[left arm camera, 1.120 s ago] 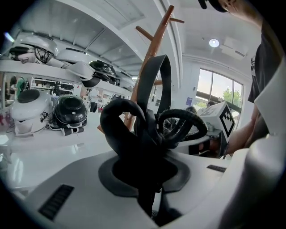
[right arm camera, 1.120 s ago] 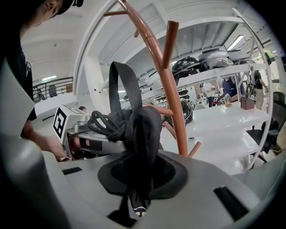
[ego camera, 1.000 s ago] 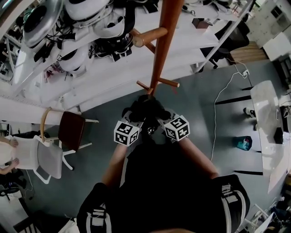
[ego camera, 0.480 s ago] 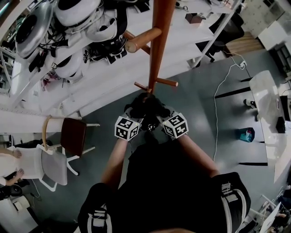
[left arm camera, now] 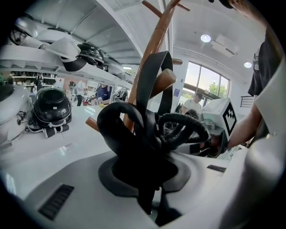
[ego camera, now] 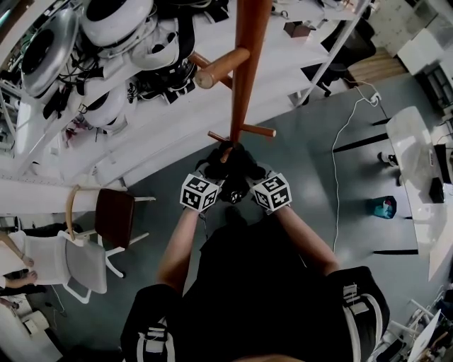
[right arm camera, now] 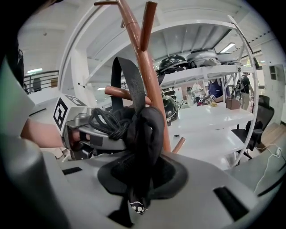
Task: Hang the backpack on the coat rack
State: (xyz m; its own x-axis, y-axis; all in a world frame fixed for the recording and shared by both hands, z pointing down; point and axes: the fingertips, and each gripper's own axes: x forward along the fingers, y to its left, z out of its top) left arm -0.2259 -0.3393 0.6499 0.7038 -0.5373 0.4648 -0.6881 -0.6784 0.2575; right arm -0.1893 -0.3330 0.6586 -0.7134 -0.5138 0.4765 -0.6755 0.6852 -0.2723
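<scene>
The brown wooden coat rack (ego camera: 249,63) rises at the top centre of the head view, with short pegs (ego camera: 259,131) low on its pole. The black backpack (ego camera: 248,283) hangs in front of the person's body. My left gripper (ego camera: 214,170) and right gripper (ego camera: 248,171) stand side by side just below the pole, each shut on a bunched black strap (left arm camera: 134,129) (right arm camera: 145,134). In the left gripper view a flat webbing loop (left arm camera: 147,76) runs up around a peg (left arm camera: 163,80). The same webbing loop (right arm camera: 130,76) stands beside the pole in the right gripper view.
White shelves (ego camera: 177,106) with several helmets (ego camera: 117,18) stand behind the rack. At the left are a brown-seated chair (ego camera: 113,212) and a white chair (ego camera: 81,261). A white table (ego camera: 414,177), a floor cable (ego camera: 343,152) and a teal object (ego camera: 379,207) lie to the right.
Both grippers have moved together with the straps closer to the rack's pole and its low pegs. Their grips look the same.
</scene>
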